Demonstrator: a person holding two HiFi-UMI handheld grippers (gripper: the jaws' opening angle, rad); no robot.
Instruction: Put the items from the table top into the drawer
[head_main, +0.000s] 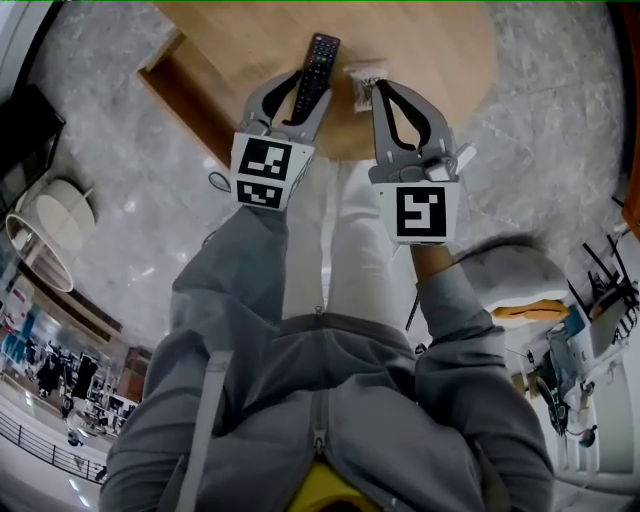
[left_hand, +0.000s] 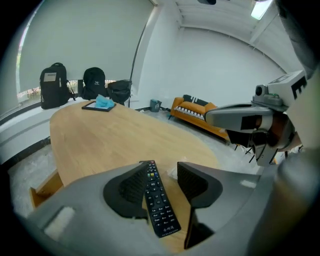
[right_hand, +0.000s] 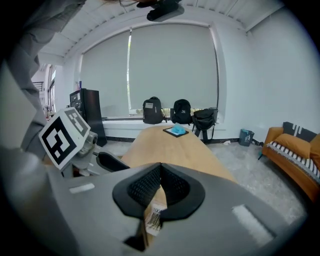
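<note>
A black remote control (head_main: 315, 68) lies on the wooden table (head_main: 440, 60) near its front edge. My left gripper (head_main: 298, 95) is open and straddles the remote (left_hand: 159, 200), with a clear gap to the right pad (left_hand: 192, 182). A small clear packet (head_main: 362, 75) with a barcode label lies just right of the remote. My right gripper (head_main: 381, 88) is over it with its tips together. In the right gripper view the packet (right_hand: 152, 217) shows through the gap behind the closed tips (right_hand: 160, 169); whether they pinch it I cannot tell.
An open wooden drawer (head_main: 185, 85) juts out left of the table's front (left_hand: 42, 187). A dark tablet with a blue cloth (left_hand: 100, 105) lies at the table's far end. Backpacks (left_hand: 55, 85) stand by the window, an orange sofa (left_hand: 195, 112) to the right.
</note>
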